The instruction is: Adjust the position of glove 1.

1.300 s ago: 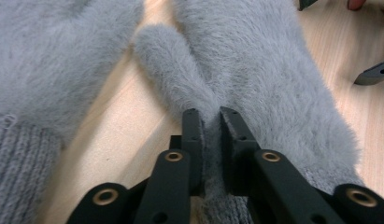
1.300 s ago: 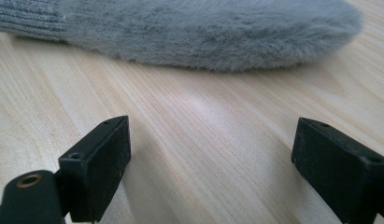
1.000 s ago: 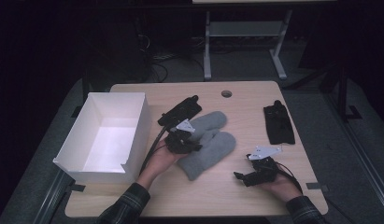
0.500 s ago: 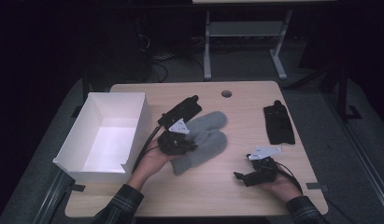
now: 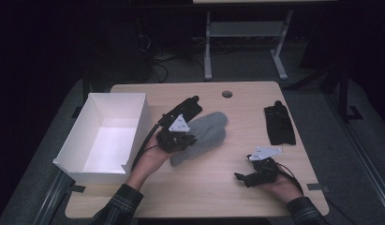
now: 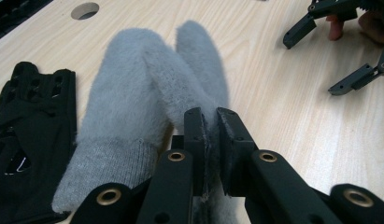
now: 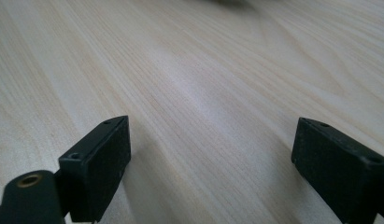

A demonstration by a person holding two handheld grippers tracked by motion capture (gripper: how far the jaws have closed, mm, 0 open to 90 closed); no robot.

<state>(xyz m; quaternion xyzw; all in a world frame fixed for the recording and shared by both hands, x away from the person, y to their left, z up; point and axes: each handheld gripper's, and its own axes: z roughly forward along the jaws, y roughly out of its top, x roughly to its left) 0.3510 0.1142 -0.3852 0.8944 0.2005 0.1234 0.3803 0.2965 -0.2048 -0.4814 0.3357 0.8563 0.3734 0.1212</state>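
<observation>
Nearest the person's edge of the wooden table [image 5: 204, 197], the right gripper [image 5: 240, 177] rested low on bare wood well to the near right of the grey mittens [image 5: 204, 136], its jaws spread wide with nothing between them; in the right gripper view plain tabletop lay open ahead of them. A broad strip of free wood ran along the near edge between the two forearms. The left gripper [image 6: 209, 135] sat on the near left side of the mittens, its jaws pressed together on a fold of grey fleece by the cuff of one mitten. Left of the mittens, a white box [image 5: 77, 140] stood at the table's left edge, overhanging it slightly, its inside bare and white. Just beyond the mittens' left side lay a black glove [image 6: 31, 121], touching them. Well to the right of the mittens another black glove [image 5: 279, 124] lay flat near the right edge. Beyond the mittens, near the far edge, was a round cable hole [image 5: 226, 94].
</observation>
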